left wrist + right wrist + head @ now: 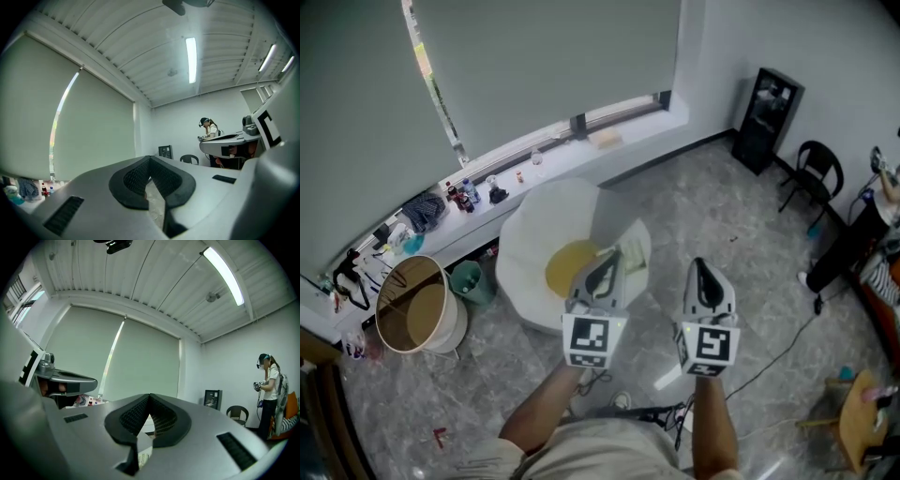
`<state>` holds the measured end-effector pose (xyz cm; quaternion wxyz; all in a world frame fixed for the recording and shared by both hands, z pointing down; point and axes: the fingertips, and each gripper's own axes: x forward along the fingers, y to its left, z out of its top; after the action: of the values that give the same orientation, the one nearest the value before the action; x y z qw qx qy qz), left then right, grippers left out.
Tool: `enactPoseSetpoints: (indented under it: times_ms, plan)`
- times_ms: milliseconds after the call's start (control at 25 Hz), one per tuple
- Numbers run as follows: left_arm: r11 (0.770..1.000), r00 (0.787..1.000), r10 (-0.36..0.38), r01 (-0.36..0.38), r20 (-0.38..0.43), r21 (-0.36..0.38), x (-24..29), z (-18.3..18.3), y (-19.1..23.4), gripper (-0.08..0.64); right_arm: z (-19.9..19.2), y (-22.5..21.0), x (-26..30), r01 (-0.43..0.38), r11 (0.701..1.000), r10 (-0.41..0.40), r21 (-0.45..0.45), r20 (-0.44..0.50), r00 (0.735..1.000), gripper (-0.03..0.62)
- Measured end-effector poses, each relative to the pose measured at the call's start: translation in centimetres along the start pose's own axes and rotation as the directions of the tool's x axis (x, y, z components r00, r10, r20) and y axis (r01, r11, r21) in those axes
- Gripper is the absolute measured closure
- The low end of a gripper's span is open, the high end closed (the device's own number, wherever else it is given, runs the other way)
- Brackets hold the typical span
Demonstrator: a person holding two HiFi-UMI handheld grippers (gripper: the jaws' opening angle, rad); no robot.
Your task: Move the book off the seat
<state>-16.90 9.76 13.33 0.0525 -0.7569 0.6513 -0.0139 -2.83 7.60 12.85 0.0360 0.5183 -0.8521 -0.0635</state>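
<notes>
White and rounded, the seat (546, 225) is seen in the head view below the window, with a yellow cushion (567, 269) in its hollow. The book (636, 246), pale and lying flat, is still on the seat, at its right side just beside the cushion. Part of it is covered from view by the left gripper (608, 257).

Both grippers are held above the seat, the right gripper (701, 266) over the floor beside it. In each gripper view the jaws are pressed together tip to tip, with nothing caught between them. No contact with the book can be made out.

The step in hand is judged to be the approach, with no grasp yet made. For the next move, one pair of jaws would need to be opened and brought down to a free edge of the book. As the book is thin and rests on a soft surface, that edge would have to be pinched cleanly before the book is lifted and carried clear.

No brand or label can be read. Only black-and-white square patterns are shown on the cubes (586, 339). The bottles (467, 195) on the sill are too small, and some small print glimpsed under the right jaws is illegible.
</notes>
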Motion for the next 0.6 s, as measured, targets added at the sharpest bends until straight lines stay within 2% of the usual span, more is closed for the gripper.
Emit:
enactPoseSetpoints:
  times_ms: [400,600]
  plan:
    - [0.998,0.997,0.06,-0.061,-0.044,-0.008,4.5,-2.6,2.9,0.557,-2.5,-0.8,5.9,-0.053,0.999,0.053,0.008,-0.028,0.998,0.588]
    - [0.998,0.997,0.054,-0.055,-0.063,-0.016,7.1,-5.0,5.7,0.557,-4.8,0.4,9.8,-0.053,0.999,0.052,-0.003,-0.089,0.995,0.588]
